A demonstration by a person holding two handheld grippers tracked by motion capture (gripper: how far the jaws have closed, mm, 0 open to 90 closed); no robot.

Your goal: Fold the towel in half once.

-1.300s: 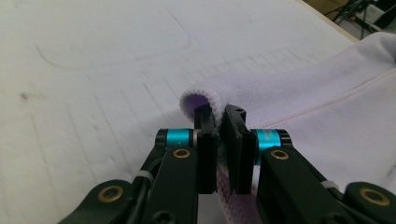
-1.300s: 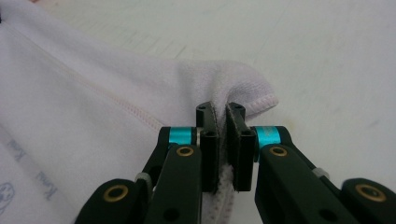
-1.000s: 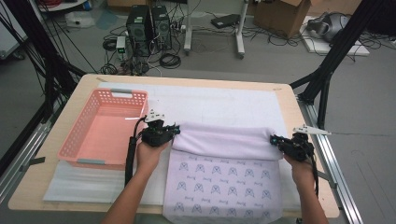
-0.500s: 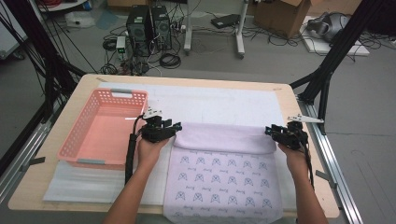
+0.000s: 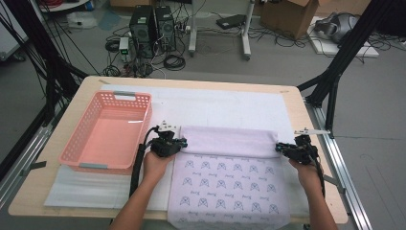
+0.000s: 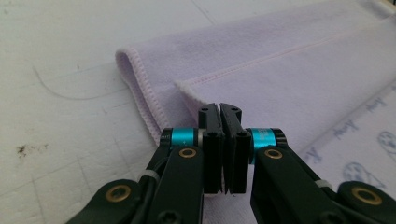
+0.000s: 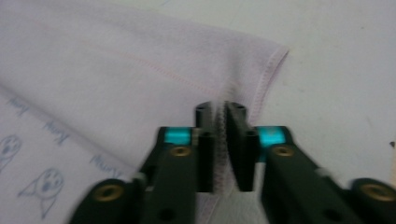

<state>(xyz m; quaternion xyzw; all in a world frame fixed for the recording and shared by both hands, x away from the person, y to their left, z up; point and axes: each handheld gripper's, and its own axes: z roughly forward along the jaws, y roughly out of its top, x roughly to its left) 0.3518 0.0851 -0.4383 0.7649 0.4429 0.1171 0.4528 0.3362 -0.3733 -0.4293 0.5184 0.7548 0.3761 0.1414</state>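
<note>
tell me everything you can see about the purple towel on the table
The towel is soft, pale lilac cloth with stitched hems. Its upper face carries rows of small dark cartoon prints; the underside is plain. It lies flat on the white mat, near edge at the table's front, far part folded back toward the person as a plain band. The left gripper and right gripper are each shut on a corner of that folded edge.

Lilac printed towel, far edge folded

Beyond my tabletop's far edge I saw grey floor with tangled cables, two black computer towers, a cardboard box; black frame legs flanked both sides.
</note>
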